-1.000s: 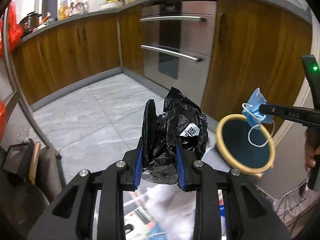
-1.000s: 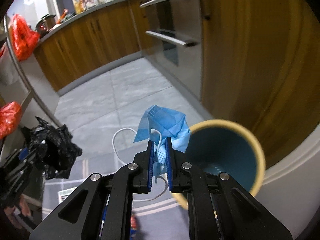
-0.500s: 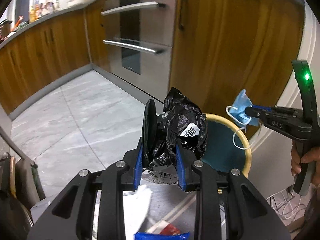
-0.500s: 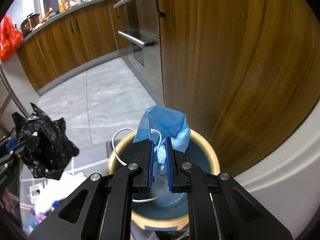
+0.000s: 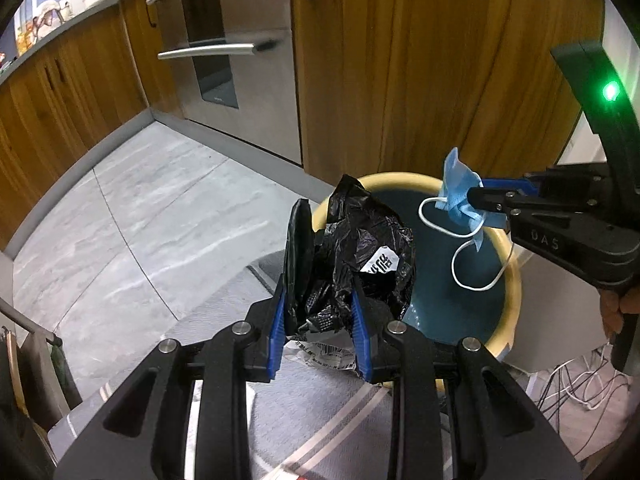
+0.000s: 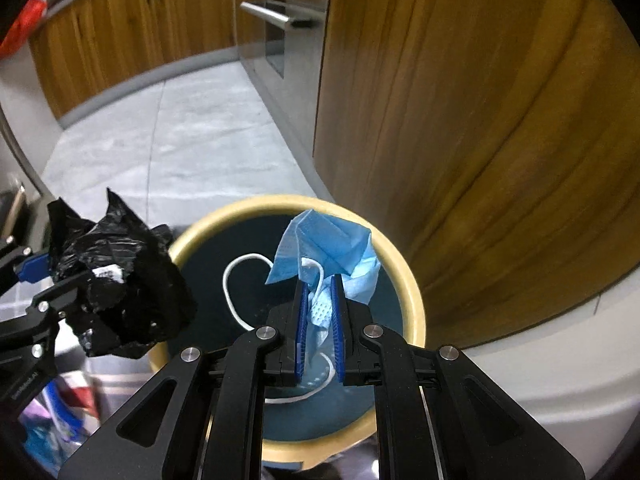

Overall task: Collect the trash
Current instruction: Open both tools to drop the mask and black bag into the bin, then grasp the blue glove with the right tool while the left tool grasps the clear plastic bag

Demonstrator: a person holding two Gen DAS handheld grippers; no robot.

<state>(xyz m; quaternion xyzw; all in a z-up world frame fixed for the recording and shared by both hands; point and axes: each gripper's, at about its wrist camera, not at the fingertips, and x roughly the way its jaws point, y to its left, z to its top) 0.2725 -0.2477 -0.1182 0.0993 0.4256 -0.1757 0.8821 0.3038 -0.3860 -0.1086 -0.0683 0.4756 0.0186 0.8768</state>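
Both loads at the bin, release pending.

We find the left claw (image 5: 320,312) pinching a crumpled black bag (image 5: 360,256) at the bin's (image 6: 412,292) near-left rim, part over the opening, part outside it. The right claw (image 6: 319,312) is pressed onto a blue mask (image 6: 332,248), held over the bin's mouth with its white loops (image 6: 236,280) hanging inside. We judge the drop-off step in hand: next, the mask can be released where it is; the bag calls for a shift further over the opening first. The mask's folded length stands roughly upright, loops trailing downward; the bag shows no clear long axis.
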